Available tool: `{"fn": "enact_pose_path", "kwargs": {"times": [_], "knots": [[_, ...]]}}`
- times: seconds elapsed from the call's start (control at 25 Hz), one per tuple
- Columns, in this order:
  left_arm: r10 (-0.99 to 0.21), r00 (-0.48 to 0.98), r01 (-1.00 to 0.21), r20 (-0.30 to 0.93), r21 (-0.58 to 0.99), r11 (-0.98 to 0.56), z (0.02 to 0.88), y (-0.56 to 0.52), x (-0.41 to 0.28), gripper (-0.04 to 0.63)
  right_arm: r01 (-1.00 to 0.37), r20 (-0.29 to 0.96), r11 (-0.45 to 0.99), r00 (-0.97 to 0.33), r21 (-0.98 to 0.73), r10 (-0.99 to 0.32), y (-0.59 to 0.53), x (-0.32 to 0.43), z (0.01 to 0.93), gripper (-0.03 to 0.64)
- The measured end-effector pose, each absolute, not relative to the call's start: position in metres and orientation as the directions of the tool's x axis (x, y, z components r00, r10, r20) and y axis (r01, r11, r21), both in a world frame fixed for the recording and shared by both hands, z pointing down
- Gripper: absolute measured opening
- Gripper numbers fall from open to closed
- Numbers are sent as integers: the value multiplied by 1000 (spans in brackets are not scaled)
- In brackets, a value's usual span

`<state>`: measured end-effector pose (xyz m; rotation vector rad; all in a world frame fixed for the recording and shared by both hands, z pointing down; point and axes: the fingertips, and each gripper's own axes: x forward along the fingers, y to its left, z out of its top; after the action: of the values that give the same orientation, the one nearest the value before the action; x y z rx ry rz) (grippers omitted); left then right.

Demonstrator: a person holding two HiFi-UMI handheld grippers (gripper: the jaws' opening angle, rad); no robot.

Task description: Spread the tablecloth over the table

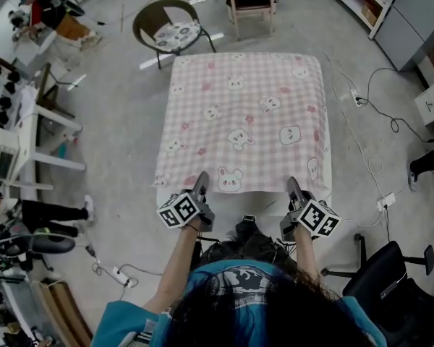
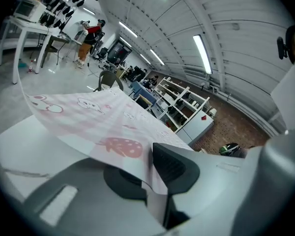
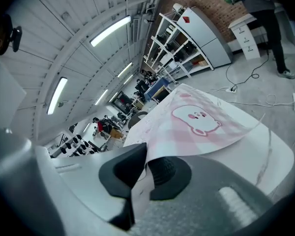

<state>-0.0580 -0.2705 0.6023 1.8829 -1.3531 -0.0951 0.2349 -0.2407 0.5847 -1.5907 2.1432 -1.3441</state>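
The table (image 1: 260, 196) is almost wholly covered: the tablecloth (image 1: 246, 114) lies across the top and reaches the far edge and both sides, leaving only a white strip bare along the near edge. What seems left is to draw the near hem down over that strip, let go, and smooth any ripple. The left gripper (image 1: 201, 178) is clamped on the hem near its left corner, and the right gripper (image 1: 292, 184) likewise near the right corner, with cloth pinched between the pads of each. No container stands on the cloth, and nothing else rests on it
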Motion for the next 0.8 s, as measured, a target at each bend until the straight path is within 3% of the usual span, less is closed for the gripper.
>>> {"fn": "enact_pose_path", "kwargs": {"times": [0.48, 0.8], "knots": [[-771, 488, -702, 410, 709, -67, 636, -229, -83, 63, -685, 424, -4, -447, -729, -787, -187, 206, 620, 26], [-714, 526, -623, 463, 781, 48, 685, -205, -83, 66, -706, 507, -80, -419, -704, -753, -167, 209, 656, 29]]}}
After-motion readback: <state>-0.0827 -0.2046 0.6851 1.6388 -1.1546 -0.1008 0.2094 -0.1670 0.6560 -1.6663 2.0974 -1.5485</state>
